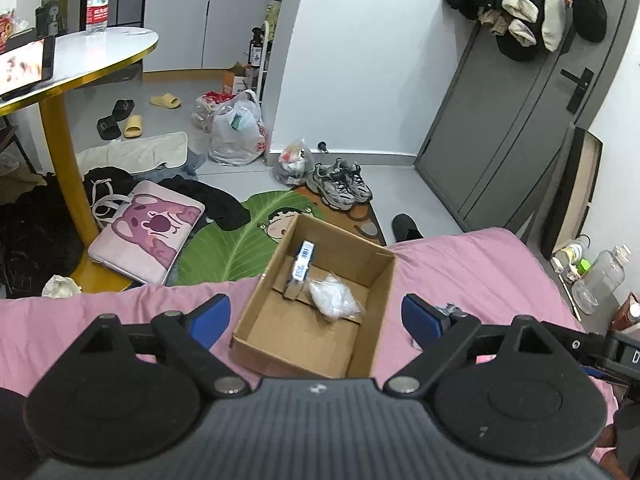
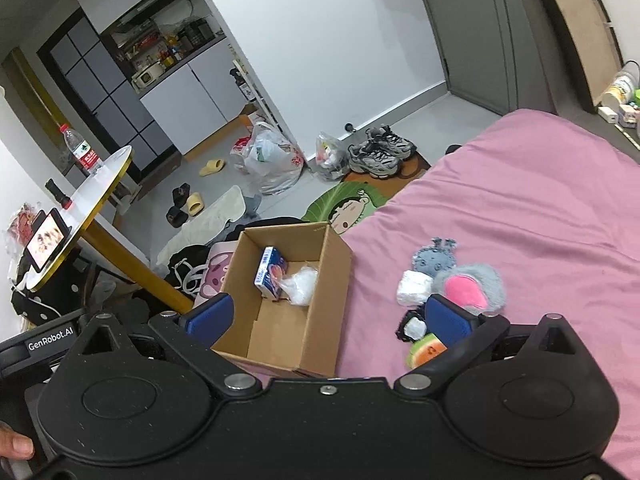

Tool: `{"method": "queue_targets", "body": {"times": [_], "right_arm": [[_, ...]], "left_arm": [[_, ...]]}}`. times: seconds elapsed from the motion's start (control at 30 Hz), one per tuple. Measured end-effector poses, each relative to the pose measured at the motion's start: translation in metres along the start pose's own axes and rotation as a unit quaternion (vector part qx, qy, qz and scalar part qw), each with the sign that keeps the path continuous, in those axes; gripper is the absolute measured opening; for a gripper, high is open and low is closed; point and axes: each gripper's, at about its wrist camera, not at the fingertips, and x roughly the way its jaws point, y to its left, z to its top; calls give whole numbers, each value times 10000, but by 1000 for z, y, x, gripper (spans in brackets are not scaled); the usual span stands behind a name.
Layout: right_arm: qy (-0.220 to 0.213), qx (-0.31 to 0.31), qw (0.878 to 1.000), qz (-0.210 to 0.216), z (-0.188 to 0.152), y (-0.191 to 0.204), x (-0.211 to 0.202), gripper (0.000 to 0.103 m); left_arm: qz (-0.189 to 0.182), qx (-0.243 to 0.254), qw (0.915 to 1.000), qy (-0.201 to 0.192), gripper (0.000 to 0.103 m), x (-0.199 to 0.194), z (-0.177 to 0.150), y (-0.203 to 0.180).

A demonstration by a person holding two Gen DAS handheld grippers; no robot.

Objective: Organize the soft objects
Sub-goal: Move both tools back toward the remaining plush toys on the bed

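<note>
Soft toys (image 2: 466, 280): clustered on your pink bed (image 2: 540, 208), right of the cardboard box (image 2: 320, 300). Box holds a blue carton (image 2: 271, 267) and white bag (image 2: 301, 285). Your left claw (image 1: 316, 320) and right claw (image 2: 328, 316) gape wide, both empty.

A lived-in small home, bedroom and kitchen sharing one room. A bed (image 2: 520, 208) with a pink sheet is the landmark: beyond its foot lie sneakers (image 1: 339, 184), slippers (image 1: 165, 101) and full plastic bags (image 1: 236, 132) on the grey floor. Farther beyond stand kitchen cabinets (image 1: 208, 28), and coats (image 1: 524, 4) hang on the door.
</note>
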Motion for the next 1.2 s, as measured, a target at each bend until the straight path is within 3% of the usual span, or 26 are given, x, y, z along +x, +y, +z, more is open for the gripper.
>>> {"method": "queue_targets", "body": {"times": [0.6,1.2], "right_arm": [[36,202,9995,-223,-18,-41,-6,103],[338,1179,9919,-332,-41,-103,50,103]], "left_arm": [[3,368,9990,267,91,7,-25,-47],[-144,590,9966,561,91,53,-51,-80]]}}
